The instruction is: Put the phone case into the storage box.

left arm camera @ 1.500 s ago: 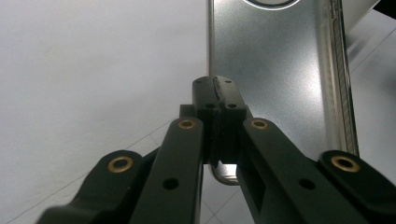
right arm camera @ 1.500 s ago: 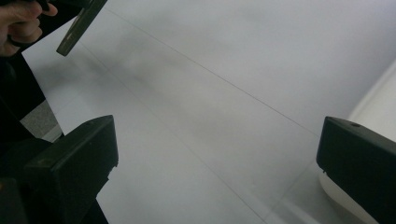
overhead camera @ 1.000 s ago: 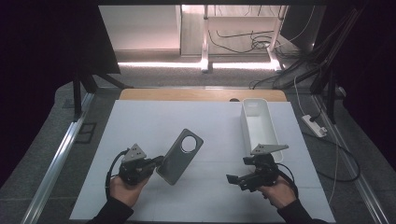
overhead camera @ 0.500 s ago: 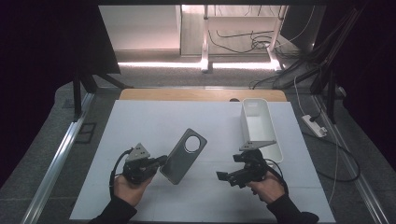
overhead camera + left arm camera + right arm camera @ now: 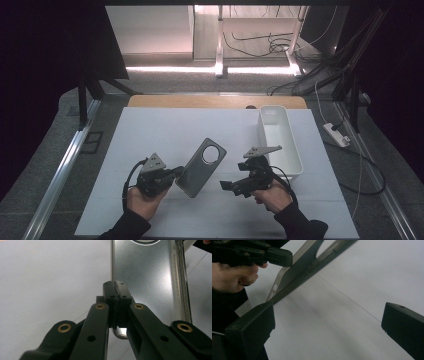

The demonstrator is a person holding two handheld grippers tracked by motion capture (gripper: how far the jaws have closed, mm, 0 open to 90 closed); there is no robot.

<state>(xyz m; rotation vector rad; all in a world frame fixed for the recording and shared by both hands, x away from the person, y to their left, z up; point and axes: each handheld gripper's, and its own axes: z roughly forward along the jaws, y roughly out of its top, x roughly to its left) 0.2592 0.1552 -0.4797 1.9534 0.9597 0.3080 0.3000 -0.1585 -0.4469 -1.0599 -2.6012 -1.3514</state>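
The left tool is clamped on the near corner of a grey phone case (round camera cutout, no readable brand), lying on the white counter. The right tool hovers just beside the case, jaws wide apart and empty. A white bin stands right.

Open white table left and front; phone case mid-table, white bin blocking the right.

We see a white rectangular bin standing open on the white counter, a white power strip beside it, and cables beyond.
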